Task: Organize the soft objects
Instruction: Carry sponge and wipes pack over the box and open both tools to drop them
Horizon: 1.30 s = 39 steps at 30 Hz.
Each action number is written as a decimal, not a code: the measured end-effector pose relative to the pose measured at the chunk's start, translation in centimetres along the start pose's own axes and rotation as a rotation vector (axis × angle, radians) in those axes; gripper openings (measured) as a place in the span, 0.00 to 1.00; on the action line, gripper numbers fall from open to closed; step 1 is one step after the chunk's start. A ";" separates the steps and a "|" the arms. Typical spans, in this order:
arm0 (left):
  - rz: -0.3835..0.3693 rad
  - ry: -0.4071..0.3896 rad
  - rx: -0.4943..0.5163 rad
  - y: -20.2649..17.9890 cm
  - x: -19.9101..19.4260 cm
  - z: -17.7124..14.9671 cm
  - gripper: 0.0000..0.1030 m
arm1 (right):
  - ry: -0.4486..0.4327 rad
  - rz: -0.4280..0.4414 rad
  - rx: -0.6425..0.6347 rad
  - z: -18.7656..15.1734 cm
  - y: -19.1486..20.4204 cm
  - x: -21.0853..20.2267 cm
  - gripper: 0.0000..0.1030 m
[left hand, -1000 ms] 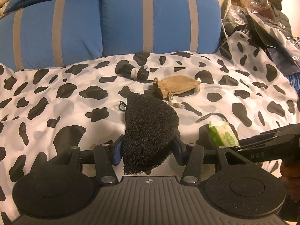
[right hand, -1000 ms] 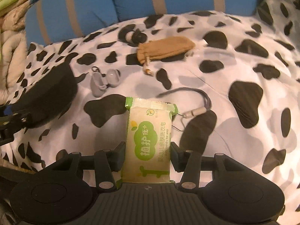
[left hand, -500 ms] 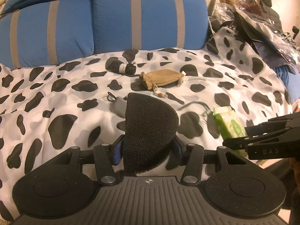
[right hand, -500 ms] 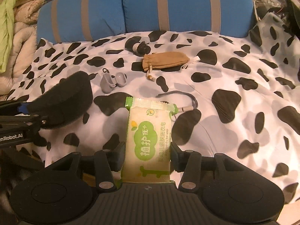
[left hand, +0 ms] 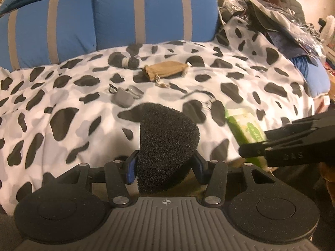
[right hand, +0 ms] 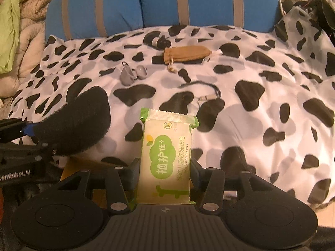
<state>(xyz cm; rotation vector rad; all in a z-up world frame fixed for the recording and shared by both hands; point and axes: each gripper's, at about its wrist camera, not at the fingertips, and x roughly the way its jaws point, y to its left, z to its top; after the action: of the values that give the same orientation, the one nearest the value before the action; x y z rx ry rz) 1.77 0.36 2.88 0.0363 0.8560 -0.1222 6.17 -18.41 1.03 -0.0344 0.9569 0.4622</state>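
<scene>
Soft objects are being carried: the left hand-held gripper [left hand: 165,163] is squeezing a black foam sponge [left hand: 167,144] at its base, the right hand-held gripper [right hand: 165,173] pinching a slippery wrapped soap bar [right hand: 165,156], above the cow-print bedspread [right hand: 261,108].

A black foam sponge [left hand: 167,144] sits between the left gripper's [left hand: 164,165] jaws, and a green-and-white soap packet [right hand: 166,156] between the right gripper's [right hand: 165,171] jaws, sponge left of packet, both above the near edge of the cow-print bedspread [right hand: 272,108]. Farther out on the bedspread lie a grey silicone earbud case [right hand: 132,74], to its right a dark cord loop [right hand: 207,92], and beyond them a tan drawstring pouch [right hand: 186,54]. Blue striped pillows [right hand: 167,4] stand along the far edge.
</scene>
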 end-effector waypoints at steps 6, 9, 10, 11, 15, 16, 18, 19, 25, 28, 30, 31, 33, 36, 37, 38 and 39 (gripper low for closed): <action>-0.010 0.076 0.010 -0.9 -0.3 -1.4 0.49 | 0.056 0.016 0.003 -1.1 0.7 0.0 0.50; -0.023 0.122 0.002 -0.9 -0.2 -1.9 0.49 | 0.094 0.024 0.001 -1.7 1.1 0.2 0.50; -0.028 0.138 -0.002 -0.9 -0.1 -2.0 0.49 | 0.108 0.025 -0.001 -1.9 1.2 0.4 0.50; -0.031 0.154 -0.007 -0.8 -0.1 -2.2 0.49 | 0.120 0.024 -0.003 -2.0 1.4 0.5 0.50; -0.043 0.220 -0.022 -0.7 0.2 -2.8 0.49 | 0.175 0.026 -0.016 -2.6 1.9 1.1 0.50; -0.045 0.227 -0.023 -0.7 0.2 -2.9 0.49 | 0.188 0.023 -0.021 -2.7 2.0 1.3 0.50; -0.049 0.249 -0.028 -0.6 0.4 -3.0 0.49 | 0.210 0.016 -0.025 -2.8 2.1 1.6 0.50; -0.054 0.263 -0.033 -0.6 0.5 -3.1 0.49 | 0.223 0.014 -0.024 -2.9 2.1 1.8 0.50; -0.073 0.349 -0.040 -0.6 1.2 -3.5 0.49 | 0.282 0.002 -0.038 -3.3 2.3 2.7 0.50; -0.078 0.379 -0.055 -0.4 1.2 -3.7 0.49 | 0.296 -0.001 -0.039 -3.3 2.4 3.0 0.50; -0.078 0.406 -0.057 -0.4 1.4 -3.9 0.49 | 0.305 -0.005 -0.037 -3.3 2.4 3.1 0.50; -0.080 0.422 -0.057 -0.4 1.5 -4.0 0.49 | 0.310 -0.008 -0.037 -3.3 2.4 3.2 0.50; -0.077 0.445 -0.054 -0.5 1.8 -4.3 0.49 | 0.319 -0.013 -0.039 -3.4 2.5 3.4 0.50; -0.074 0.484 -0.055 -0.5 2.2 -4.5 0.50 | 0.327 -0.015 -0.042 -3.4 2.6 3.6 0.50; -0.079 0.496 -0.057 -0.5 2.3 -4.6 0.50 | 0.327 -0.014 -0.043 -3.3 2.6 3.6 0.50; -0.083 0.509 -0.056 -0.5 2.5 -4.7 0.50 | 0.328 -0.014 -0.043 -3.3 2.6 3.6 0.50; -0.083 0.523 -0.051 -0.5 2.7 -4.8 0.50 | 0.327 -0.014 -0.043 -3.3 2.6 3.6 0.50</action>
<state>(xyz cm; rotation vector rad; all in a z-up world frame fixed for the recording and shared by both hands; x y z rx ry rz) -0.13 -0.04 -2.30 -0.0165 1.3833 -0.1729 4.32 -15.52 -3.35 -0.1590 1.2667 0.4724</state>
